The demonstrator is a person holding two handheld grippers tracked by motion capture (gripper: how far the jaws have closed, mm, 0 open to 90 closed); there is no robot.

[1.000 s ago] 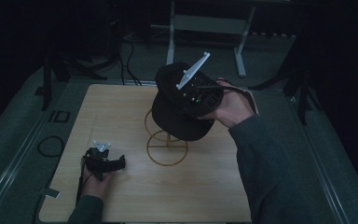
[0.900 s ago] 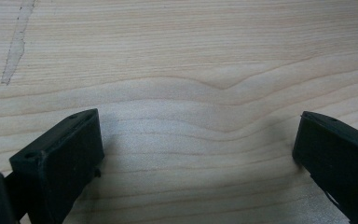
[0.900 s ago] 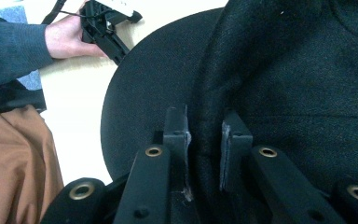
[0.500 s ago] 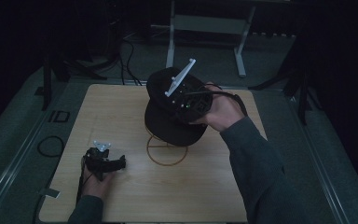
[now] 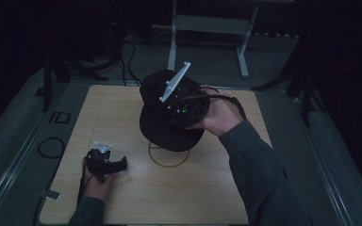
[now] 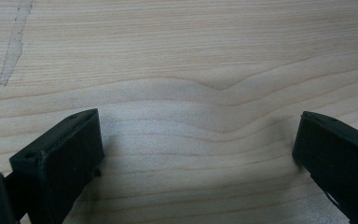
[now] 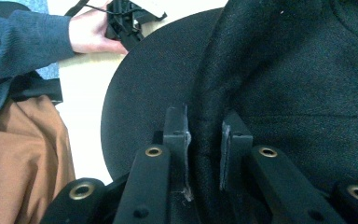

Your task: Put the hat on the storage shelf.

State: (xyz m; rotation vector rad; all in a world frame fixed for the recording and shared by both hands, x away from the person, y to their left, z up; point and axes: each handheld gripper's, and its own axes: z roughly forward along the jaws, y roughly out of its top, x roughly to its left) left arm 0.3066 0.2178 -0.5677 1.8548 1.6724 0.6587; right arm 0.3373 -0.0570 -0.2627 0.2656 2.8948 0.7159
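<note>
A hat (image 5: 169,127) hangs above the bench (image 5: 122,108) centre, seemingly over a ring (image 5: 168,160); the left gripper (image 5: 104,162) rests near the front-left corner.

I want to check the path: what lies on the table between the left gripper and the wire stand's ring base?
Bare wood. In the high view, nothing lies between the left gripper and the ring base; the black hat hangs above.

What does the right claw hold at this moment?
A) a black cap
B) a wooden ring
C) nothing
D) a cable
A: in the right gripper view the right claw pinches a fold of the black cap, which the high view shows lifted above the table.
</note>
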